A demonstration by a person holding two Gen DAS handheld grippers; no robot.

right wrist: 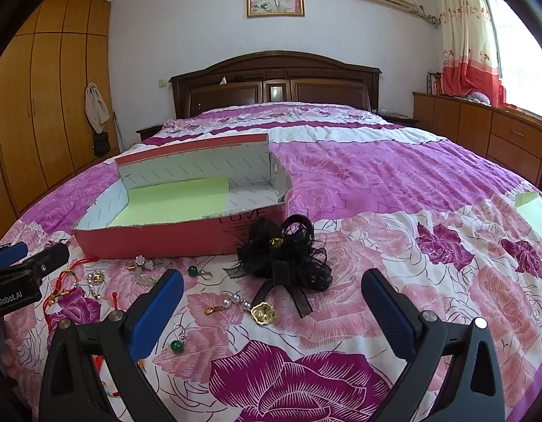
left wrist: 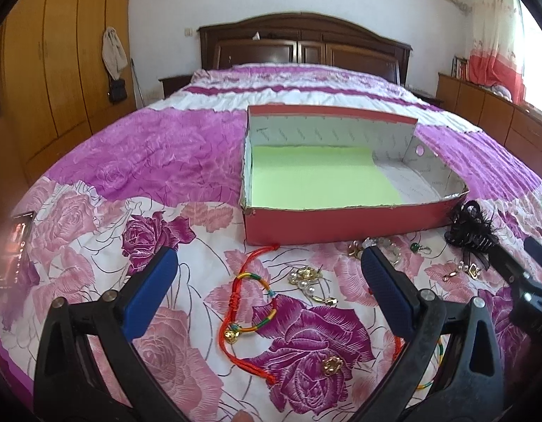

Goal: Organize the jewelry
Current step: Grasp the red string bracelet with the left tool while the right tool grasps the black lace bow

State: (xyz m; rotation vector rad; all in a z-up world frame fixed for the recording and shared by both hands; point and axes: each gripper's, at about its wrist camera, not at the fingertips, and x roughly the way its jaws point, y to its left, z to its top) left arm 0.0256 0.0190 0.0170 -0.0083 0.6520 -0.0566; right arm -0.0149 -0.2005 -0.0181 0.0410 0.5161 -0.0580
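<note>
Faintly, red box (right wrist: 158, 239) reads "LOVE" (partly hidden); both claws wide, empty.

Gripper (right wrist: 272, 302) gaping above pearl earring (right wrist: 248, 307), black hair bow (right wrist: 283, 258) beyond.

Daylight flooding in from window (right wrist: 517, 66), blowing out to white glare there. Bedspread (right wrist: 376, 183) left of window showing bright, soft-shadowed. Fisheye bending edges; dark vignette ringing corners; slight softness.
</note>
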